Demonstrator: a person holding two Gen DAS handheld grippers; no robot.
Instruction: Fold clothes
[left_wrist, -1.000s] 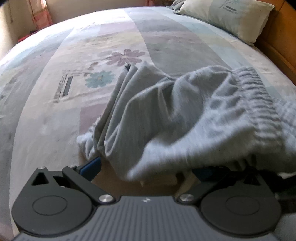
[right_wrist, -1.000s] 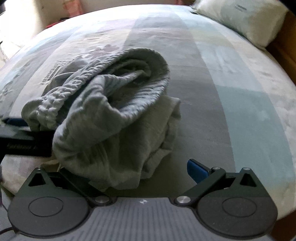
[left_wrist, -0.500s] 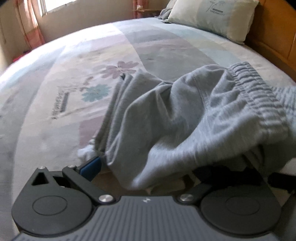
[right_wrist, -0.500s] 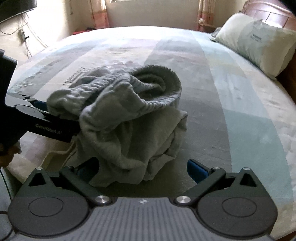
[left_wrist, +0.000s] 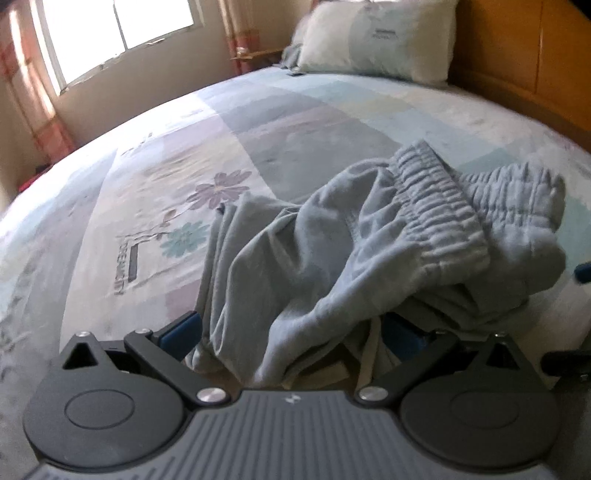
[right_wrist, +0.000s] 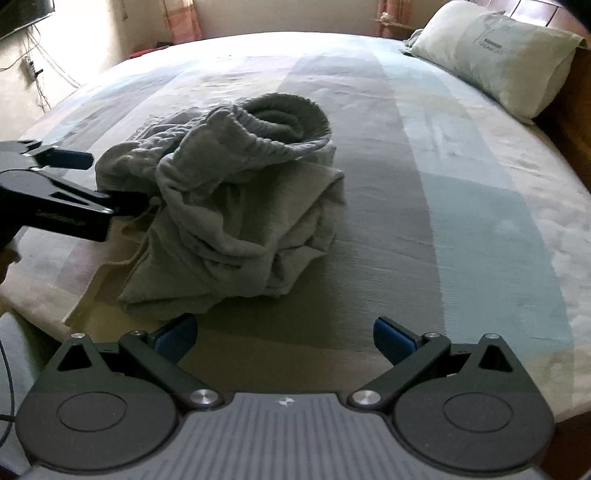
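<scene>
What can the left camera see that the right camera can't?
Only the left wrist view shows the window, the flower print on the bedspread, and the sweatpants' ribbed waistband up close, with cloth lying between the left gripper fingers.

Only the right wrist view shows the wall cables, the right gripper open over bare bedspread, and the left gripper from the side.

Both show the grey sweatpants bunched on the bed, and the pillow.
</scene>
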